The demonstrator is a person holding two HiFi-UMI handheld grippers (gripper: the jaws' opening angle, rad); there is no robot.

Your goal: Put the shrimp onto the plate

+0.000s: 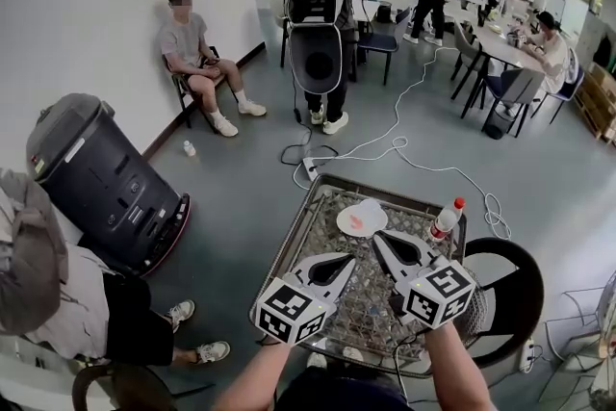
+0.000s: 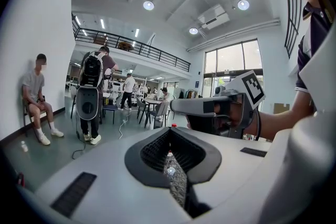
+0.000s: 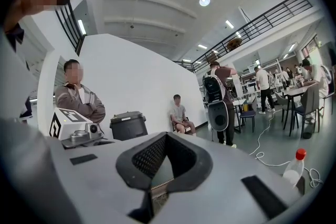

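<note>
We are holding the left gripper [image 1: 348, 262] and right gripper [image 1: 378, 240] closed, empty, beside the plate [image 1: 373, 207]; a swing risks tipping its shrimp [image 1: 356, 221] off.

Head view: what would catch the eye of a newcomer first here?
The left hand-held gripper and the right hand-held gripper, each with a black-and-white marker cube, fill the bottom centre above a mesh-topped table. Beyond them, at the table's far side, lies a white plate with a pink piece on it. A red-capped bottle is to its right.
</note>
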